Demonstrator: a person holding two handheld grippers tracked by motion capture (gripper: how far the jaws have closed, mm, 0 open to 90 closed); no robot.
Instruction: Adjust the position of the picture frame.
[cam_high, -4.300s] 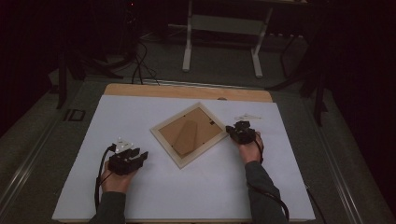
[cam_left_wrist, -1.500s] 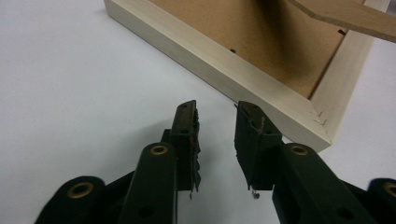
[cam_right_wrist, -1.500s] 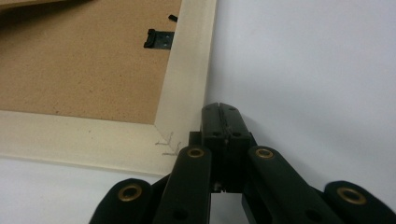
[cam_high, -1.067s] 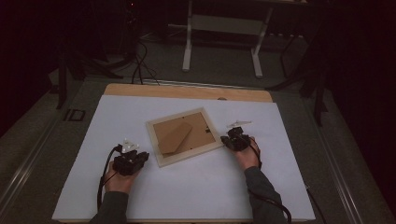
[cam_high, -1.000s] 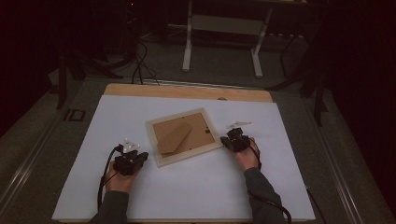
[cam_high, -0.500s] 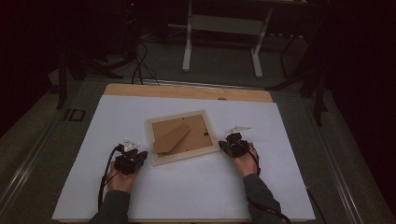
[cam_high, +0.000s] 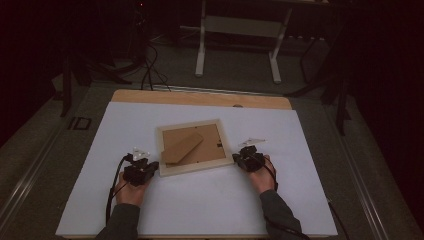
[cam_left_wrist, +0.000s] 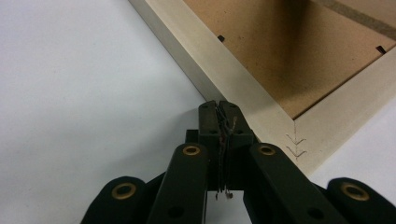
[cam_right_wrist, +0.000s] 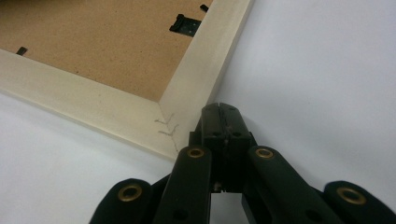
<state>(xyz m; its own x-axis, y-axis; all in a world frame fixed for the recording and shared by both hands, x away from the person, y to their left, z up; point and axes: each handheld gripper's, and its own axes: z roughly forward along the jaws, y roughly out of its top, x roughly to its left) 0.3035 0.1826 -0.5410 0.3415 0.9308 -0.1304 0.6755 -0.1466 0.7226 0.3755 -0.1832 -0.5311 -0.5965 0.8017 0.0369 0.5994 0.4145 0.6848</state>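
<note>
A pale wooden picture frame (cam_high: 192, 145) lies face down on the white table top, its brown backing board and folded stand uppermost. My left gripper (cam_high: 151, 166) is shut, its tip against the frame's near left corner (cam_left_wrist: 289, 135). My right gripper (cam_high: 236, 159) is also shut, its tip touching the frame's near right corner (cam_right_wrist: 180, 119). Nothing is held between either pair of jaws (cam_left_wrist: 219, 109) (cam_right_wrist: 220, 114). Small black clips show on the backing board (cam_right_wrist: 184, 22).
The white table sheet (cam_high: 210, 200) spreads all round the frame, with a wooden strip (cam_high: 200, 98) along the far edge. Beyond it stand a metal table base (cam_high: 237, 45) and cables on the dark floor.
The frame has turned from a tilted diamond pose to nearly square with the table edge. Both grippers came nearer to me and inward, staying against its near corners.
</note>
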